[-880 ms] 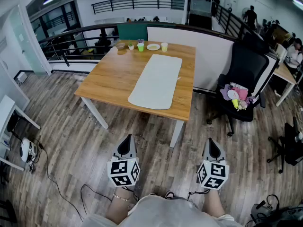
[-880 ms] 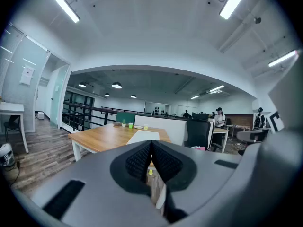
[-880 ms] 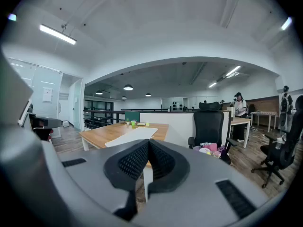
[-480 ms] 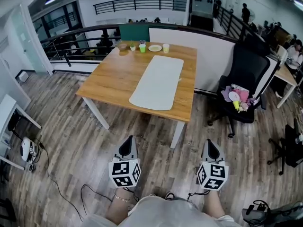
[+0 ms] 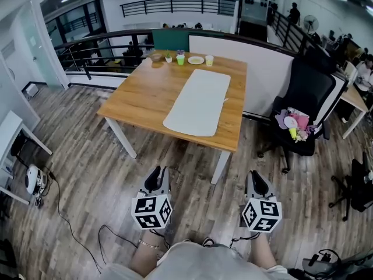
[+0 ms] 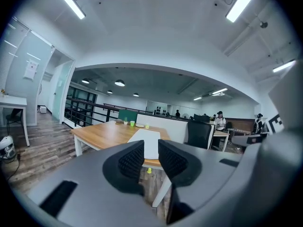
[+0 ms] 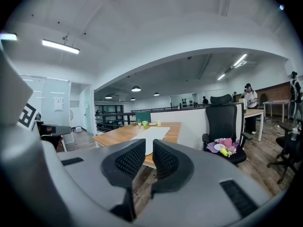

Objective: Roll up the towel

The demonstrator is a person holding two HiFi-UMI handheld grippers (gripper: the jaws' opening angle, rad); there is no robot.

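- both grippers are well short of the worktop (image 5: 145, 98), over the wood floor on its near side; nothing of the task is touched yet.
- left gripper (image 5: 156, 178): jaws narrow, slim gap, nothing between.
- right gripper (image 5: 258, 181): jaws all but together, also empty.
- risk 1: with jaws this narrow they prob can't take the towel's hem, so they need to open before reaching the worktop or they'll just shove the cloth.
- risk 2: a pinch at one corner only would likely skew the roll into a cone; each gripper should take its own corner at the worktop's near edge.
- risk 3: the roll travels twd the worktop's far end, where a green cup (image 5: 180, 59), a plate (image 5: 196, 60) and a pale cup (image 5: 209, 59) stand, so an overrun could knock them.
- towel (image 5: 198, 102): pale, long, rounded corners, laid flat and fully unrolled on the worktop's right half, lengthwise; its near end lies close to the worktop's near edge, its far end just short of the cups; looks thin and limp, no visible creases.
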